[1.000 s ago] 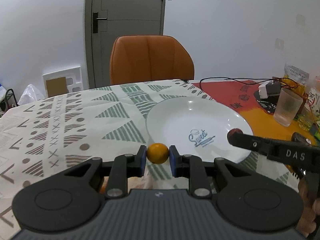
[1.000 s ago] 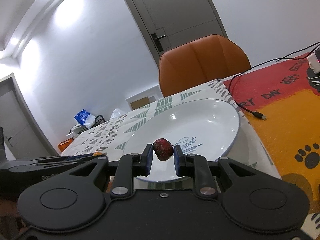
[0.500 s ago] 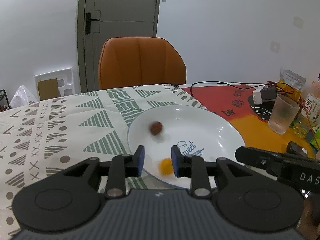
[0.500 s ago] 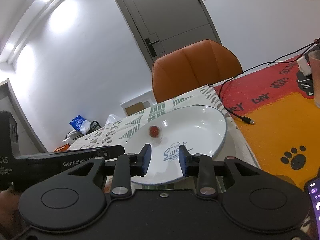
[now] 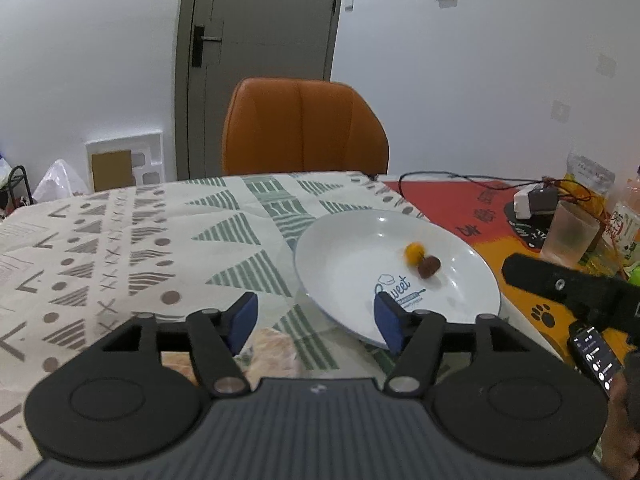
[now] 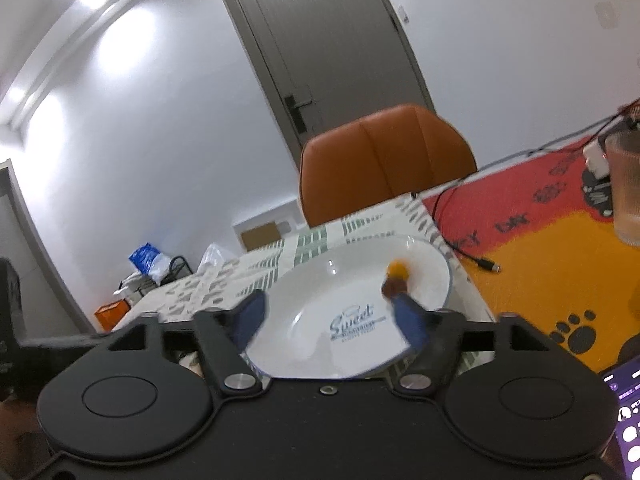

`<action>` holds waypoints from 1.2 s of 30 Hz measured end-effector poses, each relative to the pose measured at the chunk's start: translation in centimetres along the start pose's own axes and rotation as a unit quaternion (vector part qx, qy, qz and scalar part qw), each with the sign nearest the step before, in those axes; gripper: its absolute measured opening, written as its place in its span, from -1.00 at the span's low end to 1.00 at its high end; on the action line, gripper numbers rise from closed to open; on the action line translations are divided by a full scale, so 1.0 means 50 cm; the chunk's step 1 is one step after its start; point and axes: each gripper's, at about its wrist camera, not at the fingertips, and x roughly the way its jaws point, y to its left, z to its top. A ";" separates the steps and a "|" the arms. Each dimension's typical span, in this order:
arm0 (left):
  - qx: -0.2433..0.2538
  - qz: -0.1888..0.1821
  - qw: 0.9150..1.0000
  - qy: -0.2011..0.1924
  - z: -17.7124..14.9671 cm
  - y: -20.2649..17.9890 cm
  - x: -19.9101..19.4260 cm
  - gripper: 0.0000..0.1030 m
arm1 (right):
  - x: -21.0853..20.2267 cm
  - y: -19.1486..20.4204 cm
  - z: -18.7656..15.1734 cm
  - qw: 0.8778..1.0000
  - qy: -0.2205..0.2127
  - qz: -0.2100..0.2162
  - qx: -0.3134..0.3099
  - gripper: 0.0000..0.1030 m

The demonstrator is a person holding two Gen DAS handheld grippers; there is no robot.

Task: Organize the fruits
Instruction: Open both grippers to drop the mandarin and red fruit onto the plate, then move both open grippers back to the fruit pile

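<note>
**Two fruits lying together in the plate, both grippers spread wide**

The left gripper is hovering with its blue-padded fingers wide apart and gripping nothing, just at the near rim of the white plate. The right gripper is likewise gaping, nothing between its fingers, looking over the same plate. Inside the plate, toward its far right side, a small orange fruit is lying touching a dark red fruit; both are looking blurred. The plate is sitting on the surface, which is wearing a patterned cloth. An orange chair is standing behind it, and a frosted cup is standing off to the right.
</note>
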 end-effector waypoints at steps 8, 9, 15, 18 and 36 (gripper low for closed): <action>-0.017 0.021 1.000 -0.013 -0.015 0.047 -0.063 0.50 | -0.010 0.021 -0.003 1.000 -0.011 -0.020 -0.003 1.00; -0.017 0.023 0.999 -0.014 -0.018 0.051 -0.070 0.50 | -0.010 0.021 -0.005 1.000 -0.009 -0.021 0.000 1.00; -0.028 0.035 0.999 -0.017 -0.031 0.074 -0.100 0.51 | -0.008 0.031 -0.017 1.000 -0.004 -0.025 0.007 1.00; -0.033 0.041 0.998 -0.021 -0.038 0.084 -0.116 0.51 | -0.007 0.038 -0.022 1.000 0.000 -0.020 -0.003 1.00; -0.076 0.078 0.994 -0.003 -0.115 0.162 -0.159 0.51 | 0.020 0.115 -0.071 0.996 0.058 0.027 -0.060 1.00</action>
